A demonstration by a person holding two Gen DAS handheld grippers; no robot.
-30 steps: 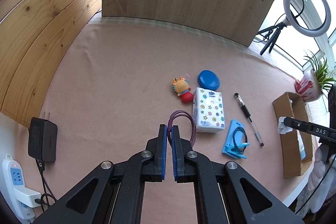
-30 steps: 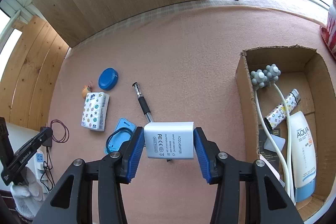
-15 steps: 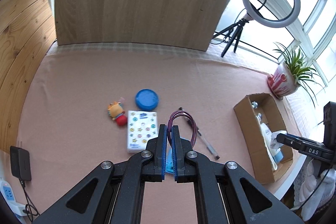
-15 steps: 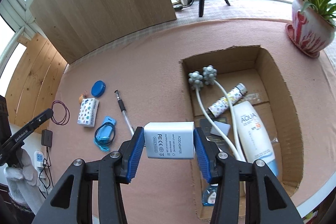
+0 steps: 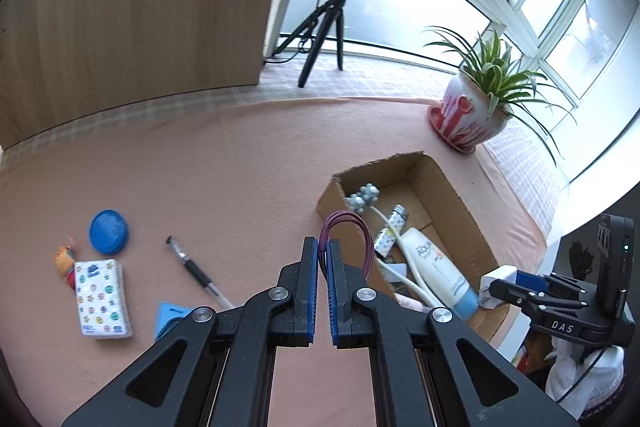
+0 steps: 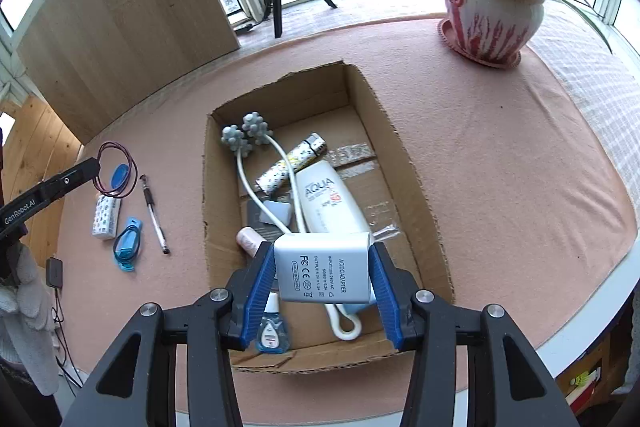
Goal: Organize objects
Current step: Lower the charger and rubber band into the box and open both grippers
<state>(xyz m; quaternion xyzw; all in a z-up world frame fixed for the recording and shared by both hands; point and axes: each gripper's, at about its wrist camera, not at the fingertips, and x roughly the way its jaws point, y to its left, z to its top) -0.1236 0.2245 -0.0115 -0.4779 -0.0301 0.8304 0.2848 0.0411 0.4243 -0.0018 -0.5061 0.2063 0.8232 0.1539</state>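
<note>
A pink-covered table [image 6: 500,131] carries a cardboard box [image 6: 416,179], potted plant [image 6: 488,15], pen [image 6: 154,213] and tissue pack [image 5: 103,298].

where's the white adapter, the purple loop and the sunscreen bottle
white adapter [image 6: 322,265]: right wrist view, on its printed label face.
purple loop [image 5: 362,229]: left wrist view, on the arc right of the pads.
sunscreen bottle [image 6: 328,201]: right wrist view, on its white body beside the AQUA print.

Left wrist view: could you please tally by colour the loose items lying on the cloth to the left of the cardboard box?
Blue: 2 (round lid, holder)
White, patterned: 1 (tissue pack)
Black and clear: 1 (pen)
Orange: 1 (toy)
Total: 5
</note>
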